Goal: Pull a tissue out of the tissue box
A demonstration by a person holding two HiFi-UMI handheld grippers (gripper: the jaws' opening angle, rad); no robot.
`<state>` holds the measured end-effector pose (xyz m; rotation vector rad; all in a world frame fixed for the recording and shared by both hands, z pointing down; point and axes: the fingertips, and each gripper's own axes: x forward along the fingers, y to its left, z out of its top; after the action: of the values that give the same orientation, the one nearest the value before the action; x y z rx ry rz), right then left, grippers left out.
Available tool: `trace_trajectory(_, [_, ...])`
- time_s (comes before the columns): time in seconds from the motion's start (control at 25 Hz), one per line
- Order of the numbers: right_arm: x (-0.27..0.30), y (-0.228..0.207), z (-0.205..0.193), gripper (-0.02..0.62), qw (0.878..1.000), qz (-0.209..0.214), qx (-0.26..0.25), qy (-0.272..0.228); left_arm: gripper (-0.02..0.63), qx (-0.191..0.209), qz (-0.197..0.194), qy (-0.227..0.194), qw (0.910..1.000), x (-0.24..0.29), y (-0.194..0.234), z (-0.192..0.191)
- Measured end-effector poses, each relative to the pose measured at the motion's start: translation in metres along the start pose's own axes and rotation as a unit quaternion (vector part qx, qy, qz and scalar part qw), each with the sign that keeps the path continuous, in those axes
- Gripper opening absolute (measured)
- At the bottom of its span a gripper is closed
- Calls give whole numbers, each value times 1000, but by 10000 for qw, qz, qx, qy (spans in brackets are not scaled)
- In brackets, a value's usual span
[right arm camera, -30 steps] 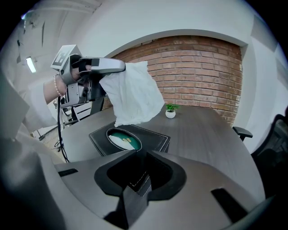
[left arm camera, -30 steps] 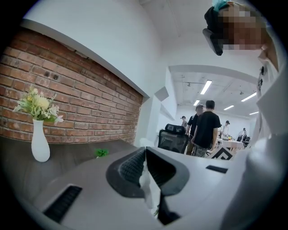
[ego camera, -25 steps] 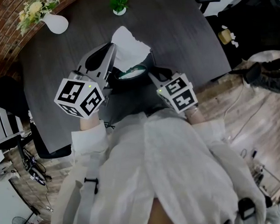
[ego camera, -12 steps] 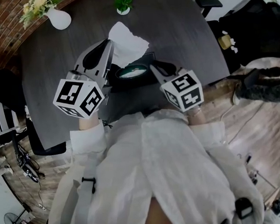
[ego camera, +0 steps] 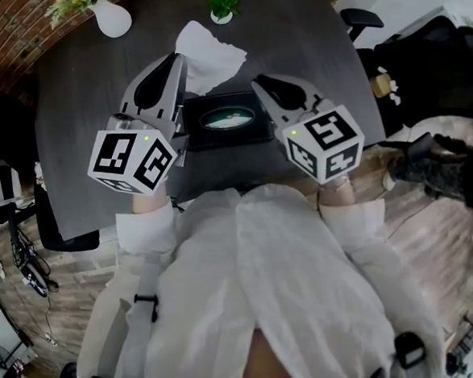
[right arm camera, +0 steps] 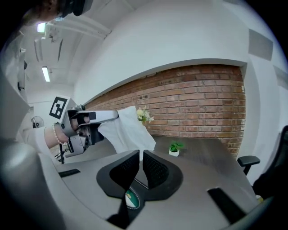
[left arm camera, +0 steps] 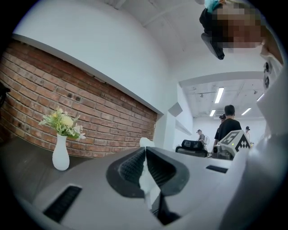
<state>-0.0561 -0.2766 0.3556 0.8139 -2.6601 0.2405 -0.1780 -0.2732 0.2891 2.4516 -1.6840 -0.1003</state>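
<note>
Overhead, a person in a pale shirt is holding a two-jaw gripper in each hand over a dark counter (ego camera: 89, 101). The left gripper (ego camera: 179, 57) is pinching a white tissue (ego camera: 210, 51) between jaws pressed together, and the sheet is hanging loose from its tips, out past the far edge of the black tissue box (ego camera: 253, 129). The box is lying flat on the counter between the two grippers, its oval opening facing up. The right gripper (ego camera: 258, 81) is hovering above the box's right end, its jaws standing a narrow gap apart and gripping nothing. A white vase of flowers (ego camera: 112, 20) and a small potted plant (ego camera: 223, 5) are standing at the counter's far side.
</note>
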Motion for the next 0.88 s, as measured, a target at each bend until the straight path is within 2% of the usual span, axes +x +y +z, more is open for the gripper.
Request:
trace_trajectory(0.24, [3,21,31,14,9974,578,-102,-412,9,-99,236,-126,9996,-11,3,-3])
trace_trajectory(0.52, [8,31,40,8,9960,756,-10,-480,9,-103,366,-32,9993,-24,2,-13])
trace_trajectory(0.88, [13,37,27,5,9959,844,21,-309,9,-155,348,152,9992,-37,1,-31])
